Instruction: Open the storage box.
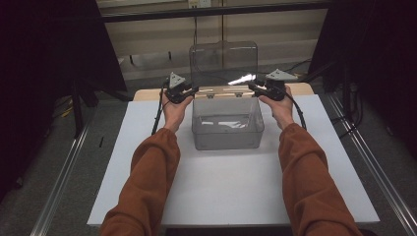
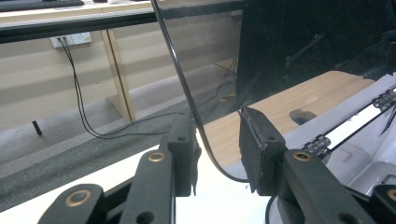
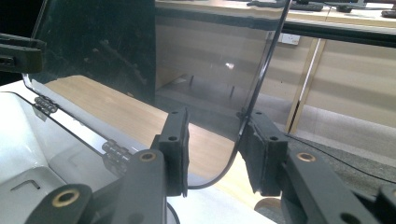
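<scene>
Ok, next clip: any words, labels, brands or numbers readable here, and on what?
None can be read.
Clear box and its raised lid: no print or label.
Left gripper and right gripper: black jaws, bare of marks.
White wall socket: too blurred to show any lettering.

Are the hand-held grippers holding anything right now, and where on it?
Each straddles a lower corner of the box's raised clear lid, near the hinge: left hand-held gripper, right hand-held gripper. Gaps show beside the lid edge, so no firm clamp.

left claw [image 1: 193, 91] agape, right claw [image 1: 252, 87] agape
</scene>
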The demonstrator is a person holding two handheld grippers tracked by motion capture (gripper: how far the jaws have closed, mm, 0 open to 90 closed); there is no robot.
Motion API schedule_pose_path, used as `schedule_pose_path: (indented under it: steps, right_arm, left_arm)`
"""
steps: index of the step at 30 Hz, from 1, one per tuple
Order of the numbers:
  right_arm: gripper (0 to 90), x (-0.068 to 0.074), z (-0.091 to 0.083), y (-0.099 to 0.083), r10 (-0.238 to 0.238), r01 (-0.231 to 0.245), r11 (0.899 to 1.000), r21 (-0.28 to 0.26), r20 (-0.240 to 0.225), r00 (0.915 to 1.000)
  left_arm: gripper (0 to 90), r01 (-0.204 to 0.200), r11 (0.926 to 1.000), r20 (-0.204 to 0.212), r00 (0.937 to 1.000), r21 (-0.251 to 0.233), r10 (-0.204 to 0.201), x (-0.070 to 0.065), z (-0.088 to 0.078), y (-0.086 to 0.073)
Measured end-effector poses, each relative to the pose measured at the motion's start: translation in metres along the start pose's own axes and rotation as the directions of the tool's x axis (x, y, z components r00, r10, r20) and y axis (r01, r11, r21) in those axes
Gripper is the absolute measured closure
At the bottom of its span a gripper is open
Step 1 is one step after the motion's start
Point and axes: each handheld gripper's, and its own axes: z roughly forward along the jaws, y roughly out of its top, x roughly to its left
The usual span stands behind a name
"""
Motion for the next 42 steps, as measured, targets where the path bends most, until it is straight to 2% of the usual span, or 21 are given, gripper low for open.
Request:
schedule_pose_path:
  steps: [9, 12, 18, 32, 34, 42]
  right_arm:
    - [60.8, -0.001, 0.003, -0.001, 0.018, -0.018, 1.000, 0.000, -0.007, 0.9998]
    - [58.9, -0.001, 0.005, -0.001, 0.018, -0.018, 1.000, 0.001, -0.009, 0.9998]
    - [56.4, -0.002, 0.008, -0.002, 0.041, -0.041, 0.999, 0.008, -0.017, 0.9990]
    - [52.2, -0.004, 0.012, -0.002, 0.063, -0.062, 0.997, 0.041, -0.031, 0.9975]
    - [51.7, -0.004, 0.012, -0.002, 0.062, -0.060, 0.997, 0.046, -0.030, 0.9977]
    - [51.1, -0.006, 0.014, -0.002, 0.091, -0.088, 0.994, 0.068, -0.035, 0.9953]
  left_arm:
    - [64.4, -0.003, 0.9998, 0.006, 1.0000, 0.019, 0.002, 0.001, 0.003, 0.001]
    - [60.7, -0.005, 0.9995, 0.012, 0.9999, 0.030, 0.004, 0.001, 0.006, 0.002]
    - [58.2, 0.037, 0.9987, 0.029, 0.9989, 0.034, -0.038, 0.003, 0.007, 0.000]
    - [48.9, 0.059, 0.9964, 0.052, 0.9967, 0.060, -0.062, 0.002, 0.012, -0.001]
    - [47.3, 0.077, 0.9950, 0.058, 0.9950, 0.064, -0.081, 0.003, 0.013, -0.002]
    - [46.4, 0.090, 0.9926, 0.065, 0.9933, 0.081, -0.095, 0.003, 0.014, -0.001]
